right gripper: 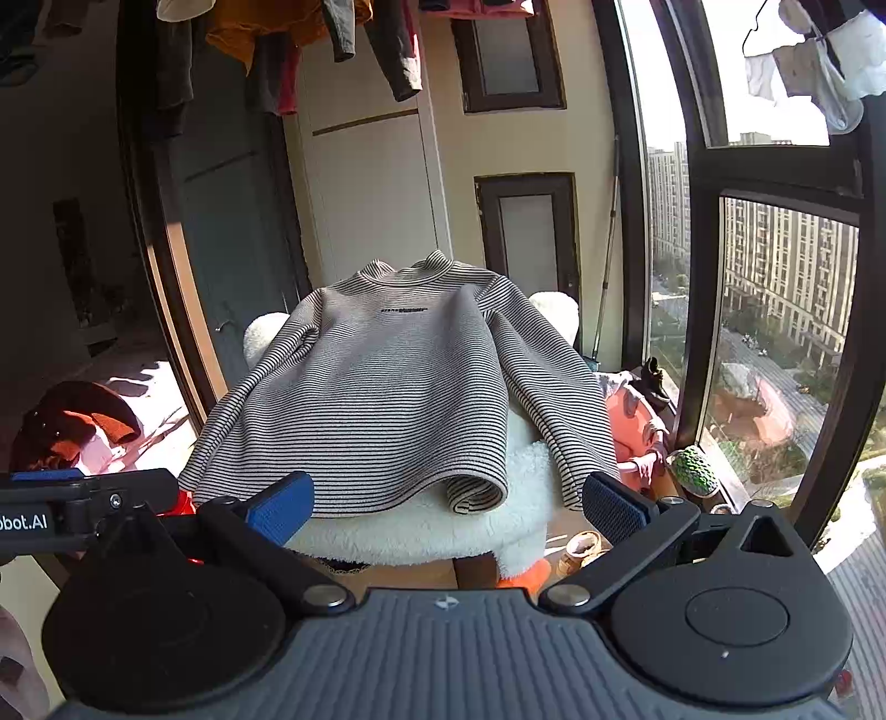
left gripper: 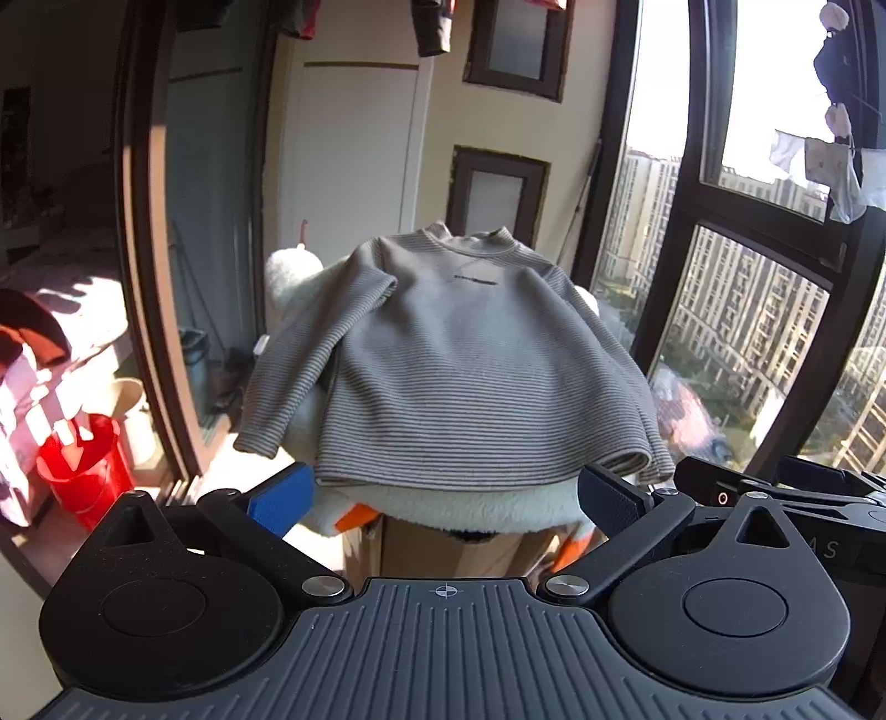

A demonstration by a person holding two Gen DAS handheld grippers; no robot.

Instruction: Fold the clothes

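Observation:
A grey striped long-sleeve sweater [left gripper: 443, 360] lies spread flat, collar away from me, on a white fluffy cover [left gripper: 465, 504] over a box. It also shows in the right wrist view [right gripper: 376, 387], where its right sleeve is laid along the body and its hem corner curls up. My left gripper [left gripper: 446, 495] is open and empty just short of the hem. My right gripper [right gripper: 448, 507] is open and empty, also just in front of the hem. The right gripper's body [left gripper: 775, 493] shows at the right of the left wrist view.
A red bucket [left gripper: 83, 465] stands on the floor at the left. Tall windows [left gripper: 747, 332] run along the right. Clothes hang overhead [right gripper: 277, 44]. A pink garment [right gripper: 631, 426] and a green object [right gripper: 692, 471] lie on the sill. Red clothing [right gripper: 72, 421] is piled at the left.

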